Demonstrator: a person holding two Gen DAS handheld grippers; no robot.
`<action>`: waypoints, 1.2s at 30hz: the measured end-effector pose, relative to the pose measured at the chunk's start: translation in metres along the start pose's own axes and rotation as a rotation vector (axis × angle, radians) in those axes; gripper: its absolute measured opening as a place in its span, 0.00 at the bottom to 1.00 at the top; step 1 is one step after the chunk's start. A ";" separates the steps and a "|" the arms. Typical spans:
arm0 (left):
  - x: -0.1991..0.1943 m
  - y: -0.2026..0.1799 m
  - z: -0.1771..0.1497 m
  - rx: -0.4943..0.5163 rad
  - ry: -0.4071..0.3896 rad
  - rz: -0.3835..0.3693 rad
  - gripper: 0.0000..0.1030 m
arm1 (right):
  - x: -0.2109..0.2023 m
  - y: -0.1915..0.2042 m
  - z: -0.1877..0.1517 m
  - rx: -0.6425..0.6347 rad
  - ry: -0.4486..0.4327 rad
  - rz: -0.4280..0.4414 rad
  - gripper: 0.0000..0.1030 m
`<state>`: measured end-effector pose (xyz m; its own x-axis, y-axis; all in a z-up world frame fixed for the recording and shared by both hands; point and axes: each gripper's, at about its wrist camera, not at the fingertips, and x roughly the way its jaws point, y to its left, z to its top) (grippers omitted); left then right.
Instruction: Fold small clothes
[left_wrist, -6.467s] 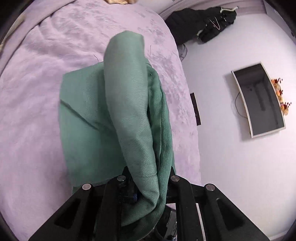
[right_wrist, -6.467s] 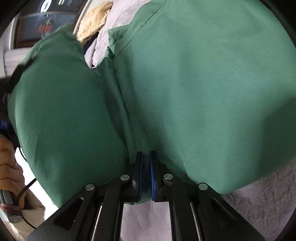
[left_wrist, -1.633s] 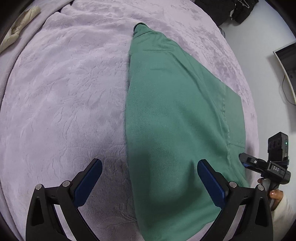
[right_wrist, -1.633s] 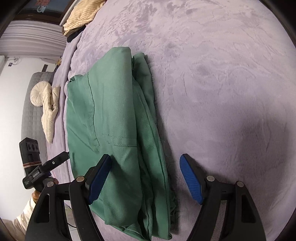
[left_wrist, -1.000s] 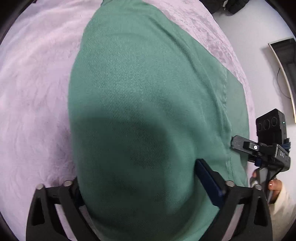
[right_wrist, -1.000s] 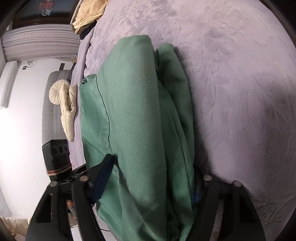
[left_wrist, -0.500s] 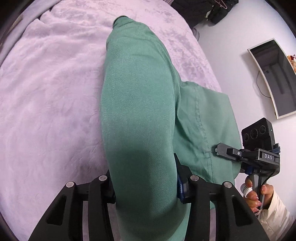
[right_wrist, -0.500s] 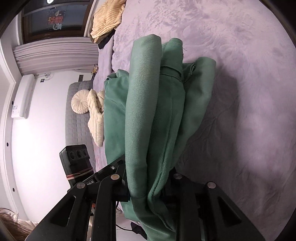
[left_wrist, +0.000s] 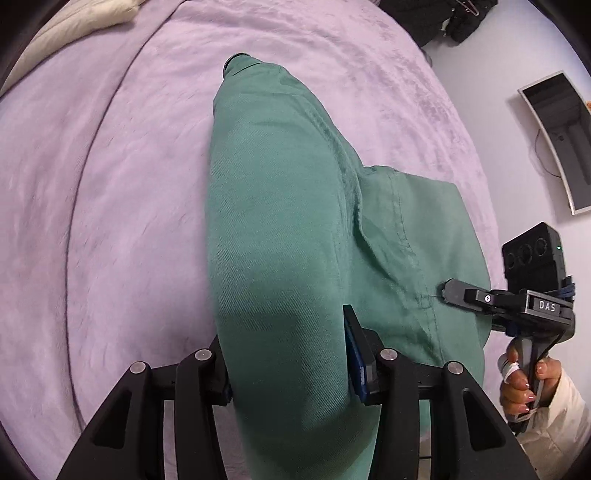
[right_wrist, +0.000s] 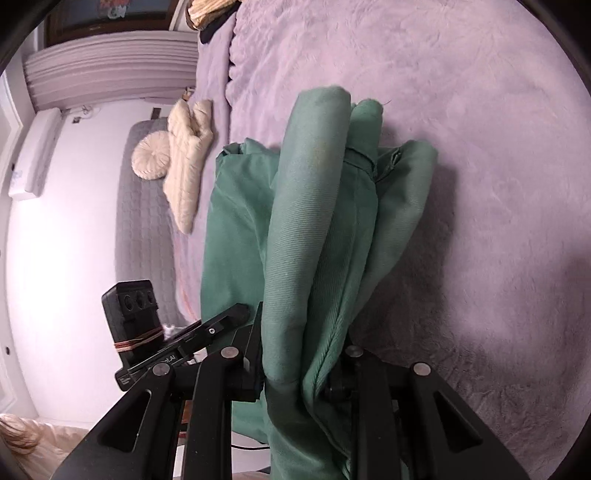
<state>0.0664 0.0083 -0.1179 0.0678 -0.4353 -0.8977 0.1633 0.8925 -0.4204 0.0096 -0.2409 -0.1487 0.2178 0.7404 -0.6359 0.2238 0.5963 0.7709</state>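
Observation:
A green garment (left_wrist: 280, 206) lies partly folded on a lilac bedspread (left_wrist: 110, 184). My left gripper (left_wrist: 288, 354) is shut on a thick bunched fold at the garment's near end and holds it raised. My right gripper (right_wrist: 301, 354) is shut on another bunched fold of the same garment (right_wrist: 314, 206), lifted off the bed. In the left wrist view the right gripper (left_wrist: 454, 291) shows at the garment's right edge. In the right wrist view the left gripper (right_wrist: 221, 325) shows at the lower left.
A cream cushion and cloth (right_wrist: 177, 158) lie on a grey sofa at left. Yellow clothing (right_wrist: 210, 9) sits at the bed's far end. Dark clothes (left_wrist: 443, 18) lie past the bed's far corner. A framed panel (left_wrist: 554, 136) lies at right.
Both grippers were open over the flat garment, then closed on its near edge. Since half a second ago they have lifted the bunched folds a little higher.

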 end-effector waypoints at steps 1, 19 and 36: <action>0.003 0.011 -0.009 -0.007 0.002 0.016 0.48 | 0.002 -0.003 -0.002 -0.008 -0.014 -0.057 0.25; -0.035 0.028 -0.048 0.019 -0.017 0.151 0.58 | -0.036 -0.003 -0.044 0.011 -0.122 -0.516 0.54; -0.068 0.014 -0.060 0.018 -0.008 0.262 0.58 | -0.059 0.054 -0.072 -0.015 -0.130 -0.533 0.61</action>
<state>0.0051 0.0573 -0.0707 0.1178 -0.1906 -0.9746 0.1564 0.9727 -0.1713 -0.0598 -0.2300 -0.0675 0.1941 0.2902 -0.9371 0.3218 0.8835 0.3402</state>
